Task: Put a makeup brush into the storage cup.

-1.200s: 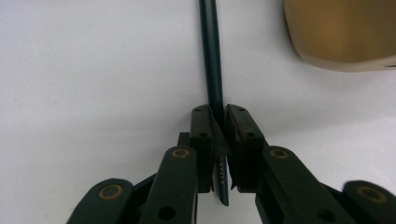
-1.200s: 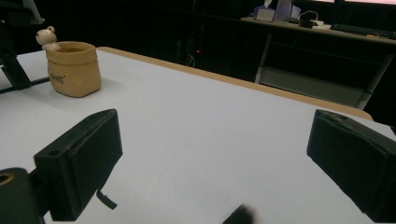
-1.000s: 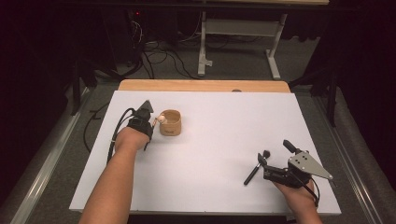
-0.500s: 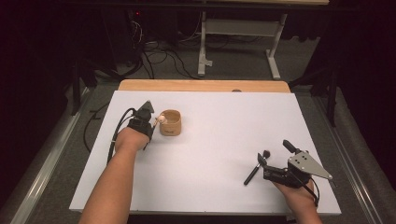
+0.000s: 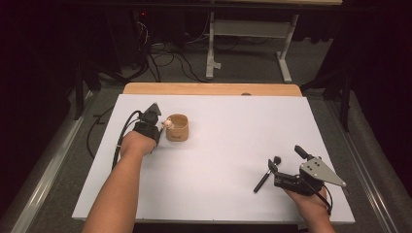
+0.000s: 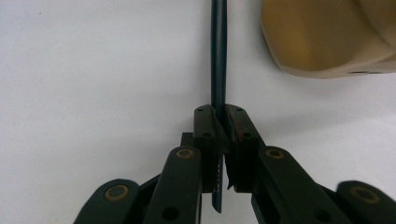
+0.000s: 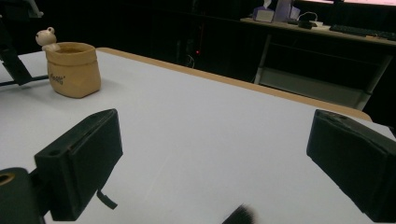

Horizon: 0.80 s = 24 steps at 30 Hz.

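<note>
Left gripper view: left tongs (image 6: 223,119) pinched on 1 thin dark rod (image 6: 218,51), just beside tan cup (image 6: 327,37) on white bench (image 5: 233,145). Right tongs (image 7: 219,163) spread, well apart.

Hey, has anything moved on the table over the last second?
Nothing visibly changed. The left gripper stays shut on the thin dark stick beside the tan cup, and the right gripper rests open near the table's front edge, by the black tool.
</note>
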Each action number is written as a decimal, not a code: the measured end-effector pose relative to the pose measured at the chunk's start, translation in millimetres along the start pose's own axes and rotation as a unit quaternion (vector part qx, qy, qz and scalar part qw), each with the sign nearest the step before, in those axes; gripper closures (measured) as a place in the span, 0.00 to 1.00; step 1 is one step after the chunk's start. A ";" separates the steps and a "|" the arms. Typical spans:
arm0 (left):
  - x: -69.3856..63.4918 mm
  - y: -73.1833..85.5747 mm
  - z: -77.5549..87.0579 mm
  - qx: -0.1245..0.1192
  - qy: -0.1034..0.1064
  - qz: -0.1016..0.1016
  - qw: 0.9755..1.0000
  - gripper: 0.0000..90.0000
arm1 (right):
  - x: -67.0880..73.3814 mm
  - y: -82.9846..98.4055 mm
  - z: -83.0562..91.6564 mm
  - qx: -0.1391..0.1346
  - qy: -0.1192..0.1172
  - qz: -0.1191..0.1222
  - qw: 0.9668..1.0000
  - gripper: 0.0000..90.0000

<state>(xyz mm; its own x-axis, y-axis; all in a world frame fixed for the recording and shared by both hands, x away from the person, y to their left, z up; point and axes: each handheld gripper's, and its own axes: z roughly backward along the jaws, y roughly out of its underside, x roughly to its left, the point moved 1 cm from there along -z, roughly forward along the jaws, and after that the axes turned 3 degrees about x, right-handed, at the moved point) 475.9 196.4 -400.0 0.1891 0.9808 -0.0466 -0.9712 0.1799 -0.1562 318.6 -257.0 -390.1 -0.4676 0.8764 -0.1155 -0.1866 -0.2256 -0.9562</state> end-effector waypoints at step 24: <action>6.6 17.3 6.6 -0.020 0.012 0.000 1.000 0.93 | 0.6 -0.6 0.5 -0.001 0.002 0.001 1.000 0.05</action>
<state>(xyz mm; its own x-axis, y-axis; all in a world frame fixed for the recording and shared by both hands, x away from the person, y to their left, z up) 459.4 206.5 -396.5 0.1928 0.9787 -0.0699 -0.9647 0.1760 -0.1958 318.0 -256.5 -389.5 -0.4643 0.8777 -0.1187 -0.1837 -0.2266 -0.9565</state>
